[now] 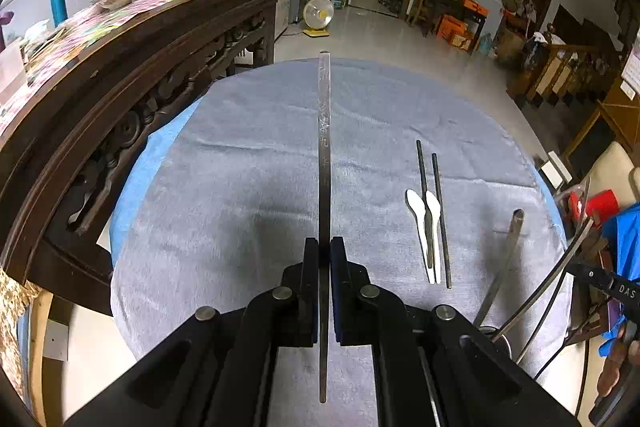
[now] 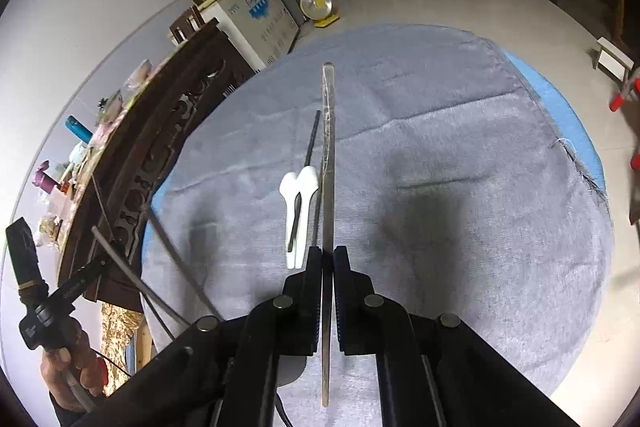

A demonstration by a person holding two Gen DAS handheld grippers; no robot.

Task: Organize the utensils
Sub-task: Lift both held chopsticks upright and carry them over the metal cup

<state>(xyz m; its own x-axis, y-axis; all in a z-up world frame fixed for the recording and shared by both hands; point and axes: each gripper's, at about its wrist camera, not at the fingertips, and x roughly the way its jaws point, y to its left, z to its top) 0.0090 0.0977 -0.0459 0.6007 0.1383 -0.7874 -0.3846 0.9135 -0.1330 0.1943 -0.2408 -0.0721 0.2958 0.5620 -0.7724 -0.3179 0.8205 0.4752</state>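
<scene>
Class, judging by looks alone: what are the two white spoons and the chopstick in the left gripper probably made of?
White spoons: probably glossy plastic or ceramic; uniform white with soft highlights.
Chopstick in the left gripper: apparently brushed metal; grey sheen, engraved characters.

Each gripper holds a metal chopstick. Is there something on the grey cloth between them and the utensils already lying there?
Nothing visible. The grey cloth is bare between the left gripper's metal chopstick and the two white spoons with dark chopsticks.
</scene>
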